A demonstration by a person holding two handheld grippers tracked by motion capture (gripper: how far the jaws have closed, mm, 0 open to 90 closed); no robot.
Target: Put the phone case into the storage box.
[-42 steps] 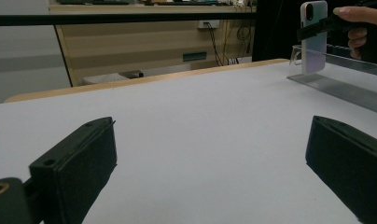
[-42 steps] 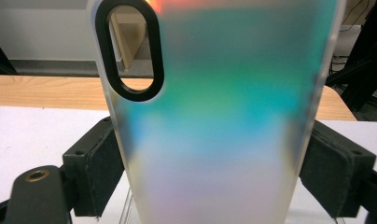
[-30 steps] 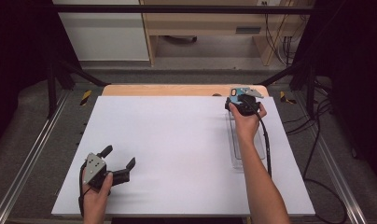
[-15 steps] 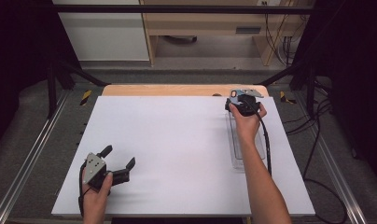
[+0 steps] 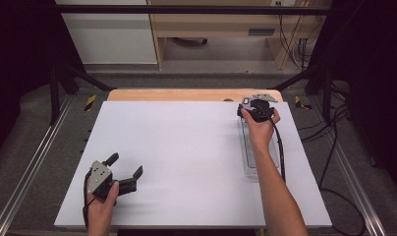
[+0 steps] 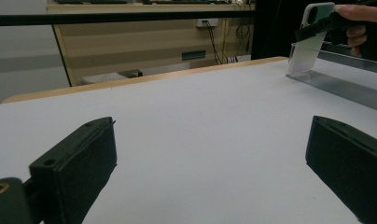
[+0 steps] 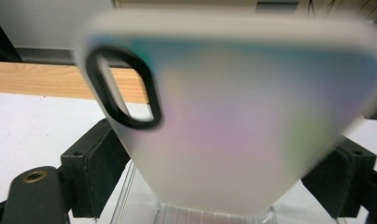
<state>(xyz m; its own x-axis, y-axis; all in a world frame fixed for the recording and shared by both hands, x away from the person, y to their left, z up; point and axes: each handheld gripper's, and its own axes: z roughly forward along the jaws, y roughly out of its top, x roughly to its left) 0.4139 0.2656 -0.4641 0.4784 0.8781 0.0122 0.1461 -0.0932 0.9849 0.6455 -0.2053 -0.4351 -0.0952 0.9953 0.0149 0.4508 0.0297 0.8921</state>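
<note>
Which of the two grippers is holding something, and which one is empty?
The right gripper, at the table's far right, is closed on a phone case over the clear tray. The left gripper is open and empty.

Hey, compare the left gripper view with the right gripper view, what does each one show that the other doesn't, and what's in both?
Left gripper view alone: the left gripper with its black jaws wide apart over the white tabletop, and, far off, a hand holding the right gripper.

Right gripper view alone: the oval black-rimmed camera cutout of the frosted iridescent phone case, seen close up and blurred, between the right gripper's jaws.

Both: that phone case, the clear plastic tray under it, the white tabletop and its wooden far edge.
</note>
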